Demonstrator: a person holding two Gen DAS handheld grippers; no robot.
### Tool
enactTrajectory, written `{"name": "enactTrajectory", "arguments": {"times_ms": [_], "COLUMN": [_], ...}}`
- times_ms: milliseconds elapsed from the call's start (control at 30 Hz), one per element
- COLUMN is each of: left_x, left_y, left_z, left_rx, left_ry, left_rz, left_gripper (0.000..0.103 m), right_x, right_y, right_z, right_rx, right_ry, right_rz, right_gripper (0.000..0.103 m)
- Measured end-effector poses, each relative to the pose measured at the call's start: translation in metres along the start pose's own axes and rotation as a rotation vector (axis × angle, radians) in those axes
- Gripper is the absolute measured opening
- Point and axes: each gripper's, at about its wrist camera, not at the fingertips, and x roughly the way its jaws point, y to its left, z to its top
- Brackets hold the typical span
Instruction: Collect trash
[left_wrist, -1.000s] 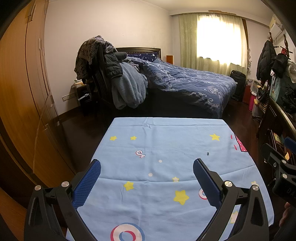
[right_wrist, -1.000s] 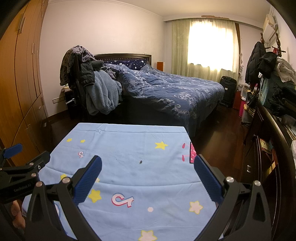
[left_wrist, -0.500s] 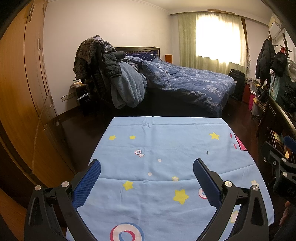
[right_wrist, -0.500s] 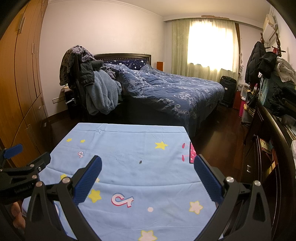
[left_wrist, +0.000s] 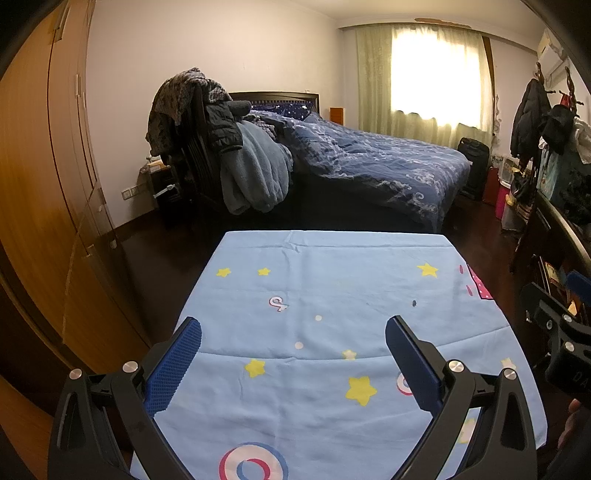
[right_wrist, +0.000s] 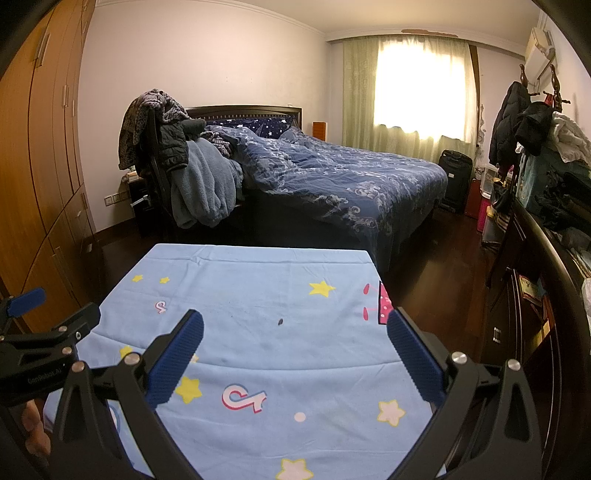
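A table with a light blue star-print cloth (left_wrist: 332, 295) fills the foreground of both views (right_wrist: 258, 288). The only bit on it is a tiny dark speck (left_wrist: 413, 303), which also shows in the right wrist view (right_wrist: 279, 322). My left gripper (left_wrist: 293, 332) is open and empty above the cloth's near part. My right gripper (right_wrist: 295, 325) is open and empty beside it, above the cloth's right half. Each gripper shows at the edge of the other's view: the right one (left_wrist: 554, 332), the left one (right_wrist: 44, 332).
A bed with a dark blue duvet (right_wrist: 343, 177) stands beyond the table. A chair piled with clothes (left_wrist: 221, 147) is at its left. A wooden wardrobe (left_wrist: 44, 184) lines the left wall. A dark cabinet with clutter (right_wrist: 546, 240) runs along the right.
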Motion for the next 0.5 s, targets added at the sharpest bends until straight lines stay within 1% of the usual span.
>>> {"name": "enactTrajectory", "arguments": {"times_ms": [500], "left_x": [0.0012], "left_y": [0.0013], "left_z": [-0.0018], "left_rx": [0.007], "left_ry": [-0.001], "left_rz": [0.008], "left_gripper": [0.099], "right_x": [-0.0005], "right_y": [-0.0009], "right_z": [0.0004], "right_rx": [-0.002], "right_ry": [0.0], "right_rz": [0.002], "right_gripper": [0.1]}}
